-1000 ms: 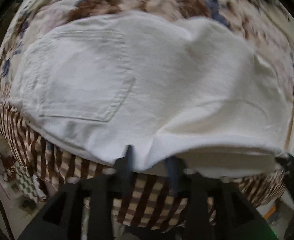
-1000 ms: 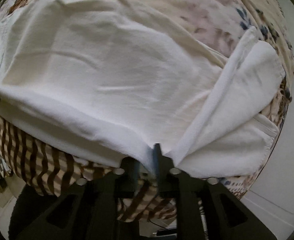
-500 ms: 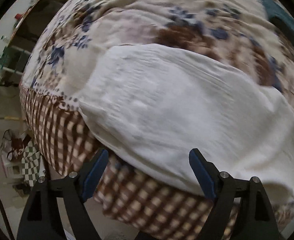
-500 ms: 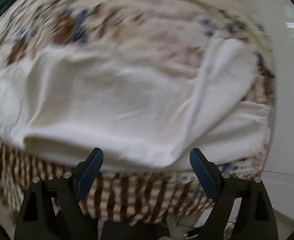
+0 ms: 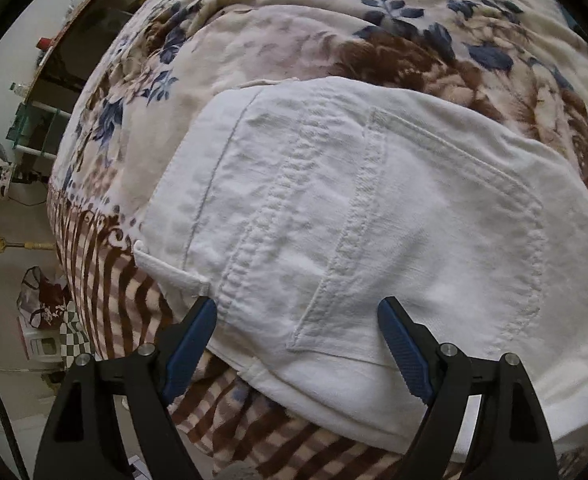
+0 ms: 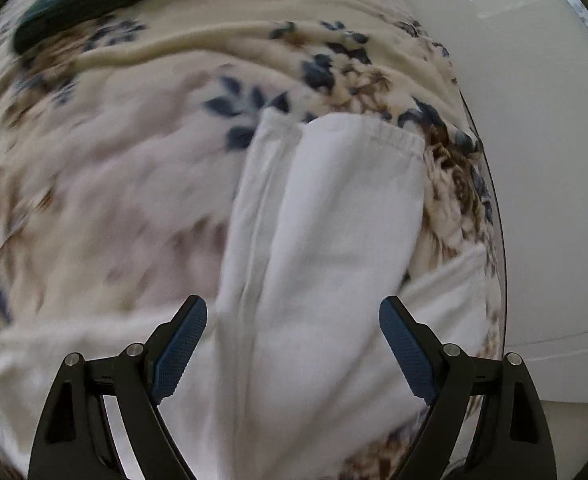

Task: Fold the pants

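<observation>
White pants [image 5: 374,216] lie on a floral bedspread [image 5: 294,32]. The left wrist view shows the waistband end with a back pocket [image 5: 434,240] facing up, near the bed's front edge. My left gripper [image 5: 297,312] is open and empty, its fingers spread just above the waistband and pocket. The right wrist view shows the leg ends [image 6: 334,220], one leg folded over with its hem [image 6: 374,128] pointing away. My right gripper [image 6: 293,312] is open and empty, straddling the leg without holding it. This view is motion-blurred.
The bedspread has a brown striped border [image 5: 105,264] hanging over the bed's front edge. A dark green item [image 6: 93,4] lies at the far left of the bed. A white wall [image 6: 554,160] stands right of the bed. Bags and clutter [image 5: 45,308] sit on the floor at left.
Both grippers were shut on the pants' front edge a second ago, then opened and let go. The left has moved to the waistband end, the right to the leg ends.
</observation>
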Demonstrator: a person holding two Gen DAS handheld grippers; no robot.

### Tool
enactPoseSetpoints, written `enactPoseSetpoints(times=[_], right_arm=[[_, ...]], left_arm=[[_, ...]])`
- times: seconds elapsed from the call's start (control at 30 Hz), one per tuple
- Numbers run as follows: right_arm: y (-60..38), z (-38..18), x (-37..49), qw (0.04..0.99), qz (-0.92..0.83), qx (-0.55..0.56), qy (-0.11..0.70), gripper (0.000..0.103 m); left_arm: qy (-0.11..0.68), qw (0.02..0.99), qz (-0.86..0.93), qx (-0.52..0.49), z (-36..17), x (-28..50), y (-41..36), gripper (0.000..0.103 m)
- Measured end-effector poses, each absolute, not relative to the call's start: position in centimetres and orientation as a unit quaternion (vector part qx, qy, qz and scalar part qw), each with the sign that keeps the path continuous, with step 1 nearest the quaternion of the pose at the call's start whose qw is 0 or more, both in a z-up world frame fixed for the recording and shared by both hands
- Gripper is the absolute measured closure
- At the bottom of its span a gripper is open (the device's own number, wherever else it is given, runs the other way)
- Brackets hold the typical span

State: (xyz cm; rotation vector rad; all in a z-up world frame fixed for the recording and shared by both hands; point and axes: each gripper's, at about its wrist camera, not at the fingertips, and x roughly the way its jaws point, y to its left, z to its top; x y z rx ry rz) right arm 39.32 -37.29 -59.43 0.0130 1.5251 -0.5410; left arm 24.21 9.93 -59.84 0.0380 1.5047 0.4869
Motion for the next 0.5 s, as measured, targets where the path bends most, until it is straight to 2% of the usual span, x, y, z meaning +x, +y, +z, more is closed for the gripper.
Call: enactPoseSetpoints(times=[0.07, 0.13, 0.17, 0.2, 0.23, 0.27, 0.3, 0.4, 0.5], right_arm=[[-38.1, -61.2, 40.5, 0.685, -0.245, 0.013, 0.686, 0.013], [-38.6, -63.1, 41.5, 0.672, -0.249, 0.008, 0.697, 0.023], [-38.7, -63.5, 41.6, 0.671, -0.25, 0.007, 0.698, 0.044], [-38.7, -63.6, 41.6, 0.674, -0.253, 0.003, 0.694, 0.071], [-38.6, -63.2, 41.5, 0.681, -0.255, 0.003, 0.686, 0.082], [-38.6, -62.9, 41.3, 0.687, -0.256, 0.009, 0.68, 0.088], [-38.6, -62.1, 40.9, 0.696, -0.257, 0.019, 0.67, 0.093], [-40.4, -58.8, 38.7, 0.721, -0.267, 0.077, 0.635, 0.094], [-44.1, -54.8, 34.3, 0.735, -0.293, 0.189, 0.582, 0.094]], left_arm=[[0.674, 0.703, 0.226, 0.012, -60.1, 24.1, 9.9, 0.021], [0.674, 0.701, 0.233, 0.001, -60.3, 24.0, 10.0, 0.021], [0.674, 0.7, 0.236, -0.001, -60.3, 24.0, 10.0, 0.021], [0.673, 0.7, 0.238, -0.002, -60.3, 24.0, 10.0, 0.021], [0.673, 0.7, 0.24, -0.002, -60.3, 24.0, 9.9, 0.021], [0.673, 0.699, 0.24, -0.002, -60.3, 24.1, 9.9, 0.021], [0.674, 0.699, 0.24, -0.002, -60.3, 24.1, 9.9, 0.021], [0.674, 0.699, 0.24, -0.003, -60.2, 24.1, 9.8, 0.021], [0.674, 0.699, 0.24, -0.005, -59.9, 23.9, 9.6, 0.021]])
